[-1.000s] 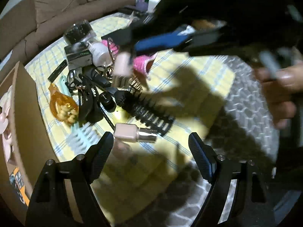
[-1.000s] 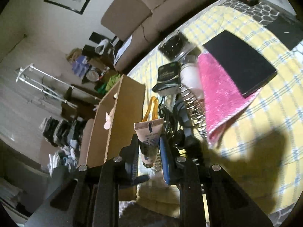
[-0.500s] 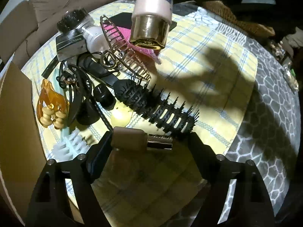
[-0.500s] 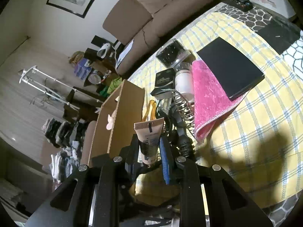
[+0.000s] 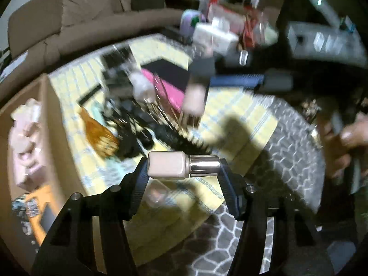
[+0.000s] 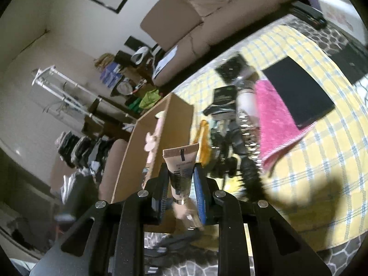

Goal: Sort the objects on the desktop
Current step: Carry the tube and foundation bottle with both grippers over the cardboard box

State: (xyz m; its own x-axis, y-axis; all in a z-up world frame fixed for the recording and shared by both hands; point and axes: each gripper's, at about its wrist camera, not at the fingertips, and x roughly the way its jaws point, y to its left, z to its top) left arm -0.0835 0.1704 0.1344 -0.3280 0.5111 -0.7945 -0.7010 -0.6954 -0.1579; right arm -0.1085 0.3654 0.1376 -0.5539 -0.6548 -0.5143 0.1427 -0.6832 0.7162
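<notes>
Pale-pink glass bottle (image 5: 166,165) with a shiny metal cap, lying crosswise between the fingertips of the left gripper (image 5: 182,168) at lower centre of the left wrist view, base against the left pad and cap end against the right pad, jaws closing on it and gripping it end to end, held clear above the yellow checked cloth (image 5: 243,112). Beige squeeze tube (image 6: 180,170) standing crimped end up at lower centre of the right wrist view, pinched between the narrowly set jaws of the right gripper (image 6: 181,184), one black pad and one blue pad pressing its sides. Same tube appearing blurred at upper centre of the left wrist view, hanging cap down from the right gripper, with a person's hand (image 5: 345,147) at the right edge. Open cardboard box (image 5: 57,124) showing at the left, pale pink items inside. Clutter lying in a heap on the cloth between box and centre: amber hair claw (image 5: 99,133), black bristle brush (image 5: 184,138), pink towel (image 6: 273,119), black flat case (image 6: 299,92) resting partly on the towel. Finer items in the heap blurring beyond recognition.
</notes>
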